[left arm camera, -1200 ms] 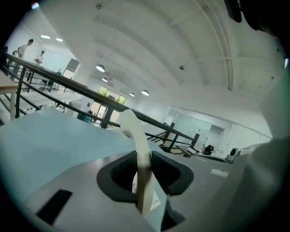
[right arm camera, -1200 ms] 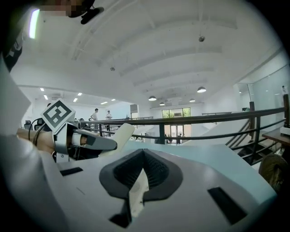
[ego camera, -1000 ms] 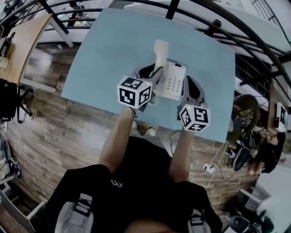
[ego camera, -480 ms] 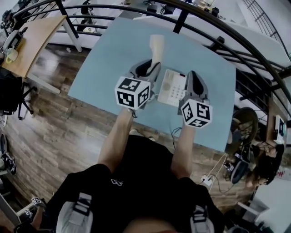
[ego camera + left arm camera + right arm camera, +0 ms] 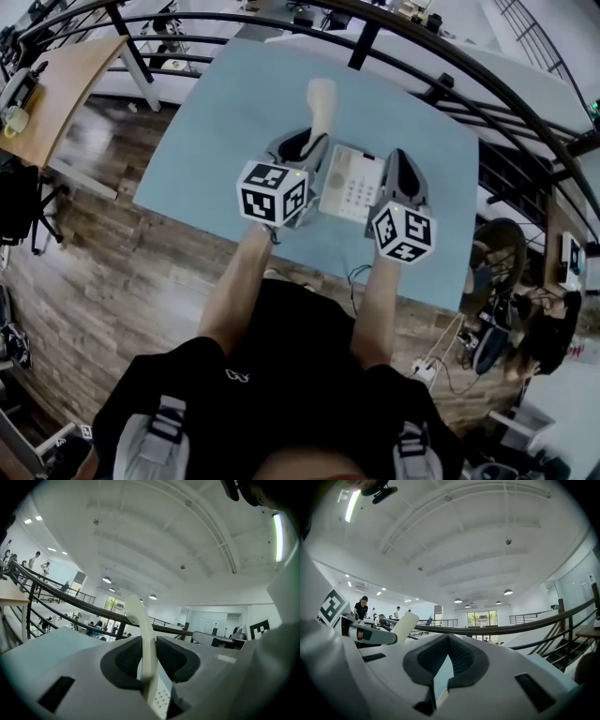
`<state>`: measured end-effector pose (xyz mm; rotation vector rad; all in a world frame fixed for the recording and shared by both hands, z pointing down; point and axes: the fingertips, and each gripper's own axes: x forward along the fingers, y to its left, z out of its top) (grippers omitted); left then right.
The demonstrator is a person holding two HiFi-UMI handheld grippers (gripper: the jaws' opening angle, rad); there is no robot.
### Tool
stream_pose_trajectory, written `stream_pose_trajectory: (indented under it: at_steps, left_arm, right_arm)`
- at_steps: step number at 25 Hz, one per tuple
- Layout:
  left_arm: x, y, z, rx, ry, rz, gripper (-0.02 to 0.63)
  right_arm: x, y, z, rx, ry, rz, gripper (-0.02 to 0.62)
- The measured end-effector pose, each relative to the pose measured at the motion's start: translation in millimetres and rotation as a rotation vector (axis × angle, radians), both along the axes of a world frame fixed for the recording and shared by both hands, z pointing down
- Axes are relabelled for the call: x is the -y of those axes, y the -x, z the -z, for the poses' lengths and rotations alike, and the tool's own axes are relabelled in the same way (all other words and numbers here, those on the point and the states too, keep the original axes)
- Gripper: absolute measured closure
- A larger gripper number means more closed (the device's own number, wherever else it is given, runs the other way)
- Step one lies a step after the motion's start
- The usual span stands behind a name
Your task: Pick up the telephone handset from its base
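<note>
The cream telephone handset (image 5: 322, 103) hangs above the light-blue table (image 5: 234, 103), lifted off its base. My left gripper (image 5: 314, 142) is shut on its middle. In the left gripper view the handset (image 5: 140, 625) stands upright between the dark pads (image 5: 125, 658), with my left gripper (image 5: 147, 654) closed around it. The white base (image 5: 354, 183) with its keypad lies on the table between the two grippers. My right gripper (image 5: 398, 161) is just to the right of the base. Its jaws (image 5: 449, 641) meet at the tips with nothing in them. In the right gripper view the handset (image 5: 404, 625) shows at the left.
A dark metal railing (image 5: 441, 80) curves behind the table. A wooden desk (image 5: 56, 89) stands at the far left. Cables and a power strip (image 5: 427, 347) lie on the wooden floor by the table's near edge. A person (image 5: 553, 328) sits at the right.
Both grippers have risen a little, the left one carrying the handset with it. The base has stayed on the table.
</note>
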<state>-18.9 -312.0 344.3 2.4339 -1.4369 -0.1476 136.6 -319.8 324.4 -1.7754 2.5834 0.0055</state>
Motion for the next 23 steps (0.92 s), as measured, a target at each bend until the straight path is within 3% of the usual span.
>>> stream_pose_trajectory:
  at_steps: [23]
  left_arm:
    - [12.7, -15.9, -2.3, -0.027, -0.009, -0.044, 0.513]
  right_arm:
    - [9.6, 1.6, -1.9, -0.038, -0.006, 0.04, 0.601]
